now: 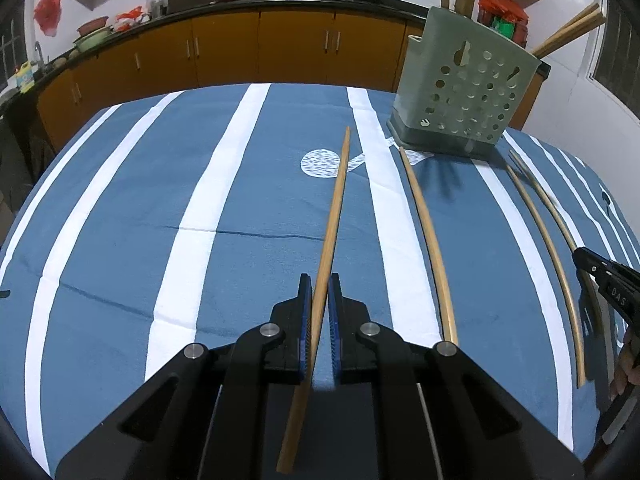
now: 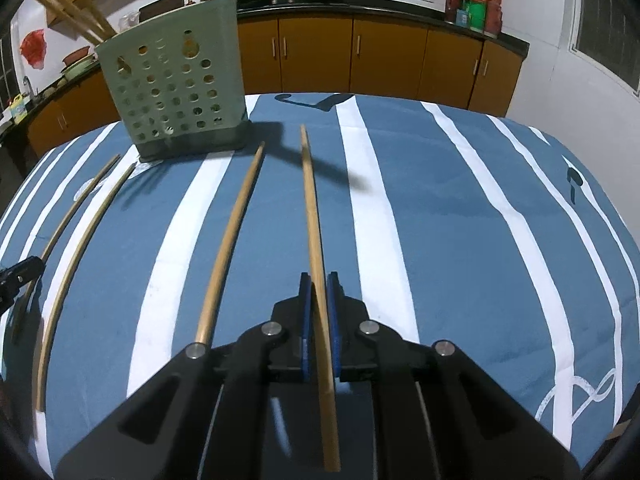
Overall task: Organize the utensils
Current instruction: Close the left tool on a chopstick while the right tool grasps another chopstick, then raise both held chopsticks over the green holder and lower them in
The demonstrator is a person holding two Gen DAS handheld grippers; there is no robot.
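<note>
My left gripper [image 1: 320, 280] is shut on a wooden chopstick [image 1: 336, 208], whose thin tip points away over the striped cloth. My right gripper [image 2: 318, 278] is shut on another chopstick [image 2: 310, 200] in the same way. Between the two held sticks lie two loose chopsticks [image 1: 424, 220] [image 1: 540, 220] on the cloth, seen from the right wrist as one chopstick [image 2: 232, 240] near my fingers and another chopstick [image 2: 76, 248] further left. A pale green perforated utensil holder [image 1: 468, 88] [image 2: 176, 92] stands at the far side with chopsticks [image 2: 72, 12] sticking out of it.
The table carries a blue cloth with white stripes [image 1: 200, 220]. The right gripper [image 1: 588, 260] shows at the right edge of the left view, the left gripper [image 2: 24, 270] at the left edge of the right view. Orange kitchen cabinets [image 2: 384, 60] with pots run behind.
</note>
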